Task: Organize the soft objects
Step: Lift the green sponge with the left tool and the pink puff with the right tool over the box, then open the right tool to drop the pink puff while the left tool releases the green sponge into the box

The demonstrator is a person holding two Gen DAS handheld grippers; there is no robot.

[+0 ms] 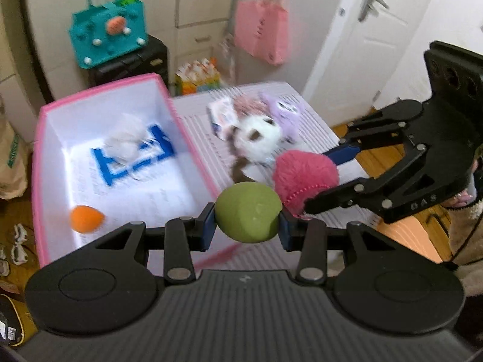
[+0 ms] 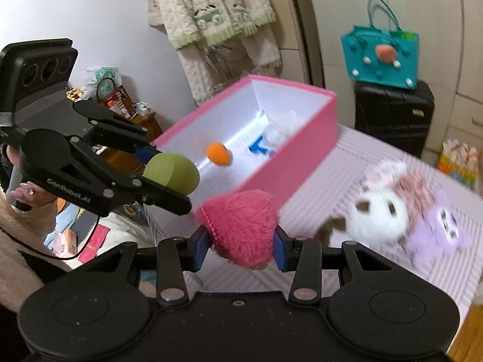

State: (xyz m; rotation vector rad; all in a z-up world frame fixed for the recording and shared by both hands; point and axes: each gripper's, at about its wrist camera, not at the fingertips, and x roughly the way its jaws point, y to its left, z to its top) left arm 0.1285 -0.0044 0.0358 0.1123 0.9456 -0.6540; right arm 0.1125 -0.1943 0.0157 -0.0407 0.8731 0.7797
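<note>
My left gripper [image 1: 247, 226] is shut on a green soft ball [image 1: 248, 212] near the front right corner of the pink box [image 1: 37, 163]. My right gripper [image 2: 241, 249] is shut on a fluffy pink heart [image 2: 241, 226], just right of the left one. The ball [image 2: 172, 173] and the left gripper [image 2: 163, 178] show in the right wrist view, the heart [image 1: 305, 176] and right gripper [image 1: 326, 178] in the left. Inside the box [image 2: 271, 181] lie an orange soft ball [image 1: 86, 218] and a white soft toy [image 1: 125, 138]. A white plush [image 1: 256, 140], a purple plush [image 1: 285, 114] and a pink item [image 1: 247, 105] lie on the striped table [image 1: 196, 120].
A teal bag [image 1: 108, 36] sits on a black suitcase [image 1: 132, 63] behind the box. A pink bag [image 1: 262, 33] hangs on the cupboard. A white door [image 1: 362, 45] stands at the right. A fluffy garment [image 2: 211, 15] hangs on the wall.
</note>
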